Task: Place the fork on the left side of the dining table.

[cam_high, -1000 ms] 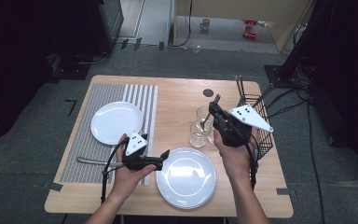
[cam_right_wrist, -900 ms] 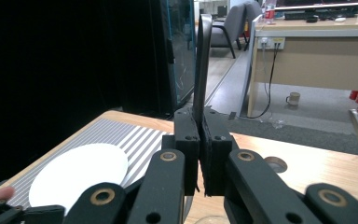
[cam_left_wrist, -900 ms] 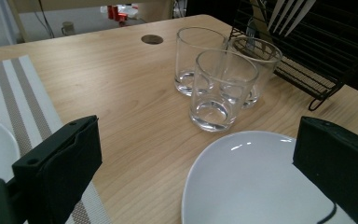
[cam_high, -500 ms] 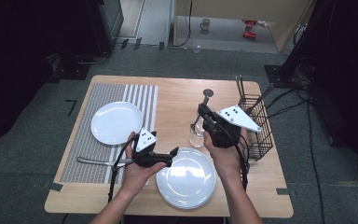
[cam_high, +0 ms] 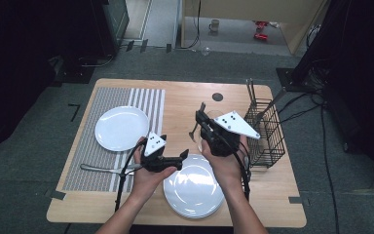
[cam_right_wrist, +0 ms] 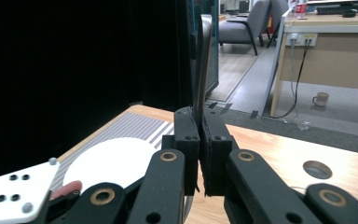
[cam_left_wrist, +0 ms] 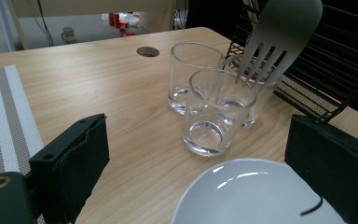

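Observation:
My right gripper [cam_high: 199, 119] is shut on a metal fork [cam_high: 193, 130] held upright, tines down. In the right gripper view its jaws [cam_right_wrist: 199, 154] pinch the thin handle [cam_right_wrist: 200, 60], seen edge-on. In the left gripper view the fork's tines [cam_left_wrist: 265, 46] hang over three clear glasses [cam_left_wrist: 219, 112] clustered on the table. My left gripper [cam_high: 175, 148] stands open just left of them, over the rim of the near white plate [cam_left_wrist: 251, 196]. Its jaws [cam_left_wrist: 200, 172] have just been closing slightly, with nothing pressed between the pads.
A black wire basket [cam_high: 265, 131] stands at the right, behind the glasses. A second white plate [cam_high: 121, 127] rests on the striped placemat [cam_high: 141, 100], with a piece of cutlery [cam_high: 100, 169] at the mat's front. A round hole [cam_high: 217, 97] marks the far tabletop.
The right gripper has carried the fork leftward from beside the basket to over the glasses. The left gripper has edged a little to the right.

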`<state>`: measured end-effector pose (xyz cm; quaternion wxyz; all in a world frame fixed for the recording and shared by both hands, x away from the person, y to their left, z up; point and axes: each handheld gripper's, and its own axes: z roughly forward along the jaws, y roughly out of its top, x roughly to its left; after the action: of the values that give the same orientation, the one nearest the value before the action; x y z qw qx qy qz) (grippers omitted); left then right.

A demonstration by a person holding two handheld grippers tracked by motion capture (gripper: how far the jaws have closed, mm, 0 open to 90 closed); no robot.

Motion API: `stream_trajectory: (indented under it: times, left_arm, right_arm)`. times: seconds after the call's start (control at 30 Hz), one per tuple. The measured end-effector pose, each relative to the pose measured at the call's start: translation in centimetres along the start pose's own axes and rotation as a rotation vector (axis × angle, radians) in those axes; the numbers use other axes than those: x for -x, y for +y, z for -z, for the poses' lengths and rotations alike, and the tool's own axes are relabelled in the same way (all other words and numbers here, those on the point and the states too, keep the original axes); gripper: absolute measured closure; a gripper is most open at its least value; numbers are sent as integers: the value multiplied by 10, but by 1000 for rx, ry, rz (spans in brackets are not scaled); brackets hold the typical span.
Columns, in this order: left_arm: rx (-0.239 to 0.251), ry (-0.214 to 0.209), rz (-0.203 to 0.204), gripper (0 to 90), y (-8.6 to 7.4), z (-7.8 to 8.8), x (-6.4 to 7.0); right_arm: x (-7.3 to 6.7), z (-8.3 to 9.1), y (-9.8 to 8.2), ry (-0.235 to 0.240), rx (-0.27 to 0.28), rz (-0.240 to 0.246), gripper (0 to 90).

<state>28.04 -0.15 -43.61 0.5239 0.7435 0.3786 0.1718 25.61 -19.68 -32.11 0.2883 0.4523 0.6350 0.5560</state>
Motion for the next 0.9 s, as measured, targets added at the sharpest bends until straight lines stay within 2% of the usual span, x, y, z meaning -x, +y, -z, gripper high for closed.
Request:
stream_trajectory:
  times: [0.1,0.17,0.3,0.47,0.6,0.63,0.7,0.77,0.8,0.83,0.9]
  left_arm:
    - [0,0,-9,67,1,-1,2]
    - [5,-1,-17,124,2,-1,4]
    - [16,2,-25,145,3,-2,7]
    - [20,-23,-39,161,5,-3,9]
    - [31,-12,-38,247,6,-4,11]
    - [37,-9,-37,307,6,-5,12]
    - [43,2,-45,363,6,-5,14]
    - [49,41,-95,412,6,-5,19]
    - [49,41,-95,442,6,-5,19]
    - [35,69,-106,467,7,-6,21]
    - [35,70,-76,526,8,-6,19]
  right_arm:
    - [-5,-1,0,12,4,-2,873]
    - [-6,-2,0,13,4,-4,873]
    - [-11,-4,-1,22,3,-6,873]
    - [-14,-5,-3,26,2,-12,872]
    - [-15,-6,-5,29,2,-23,872]
    - [-16,-7,-6,28,1,-27,872]
    - [-16,-7,-7,28,0,-30,872]
    - [-17,-8,-8,26,-2,-33,872]
    - [-17,-8,-8,26,-2,-33,872]
    - [-18,-8,-9,26,-1,-40,872]
    - [-18,-8,-10,25,-2,-40,872]
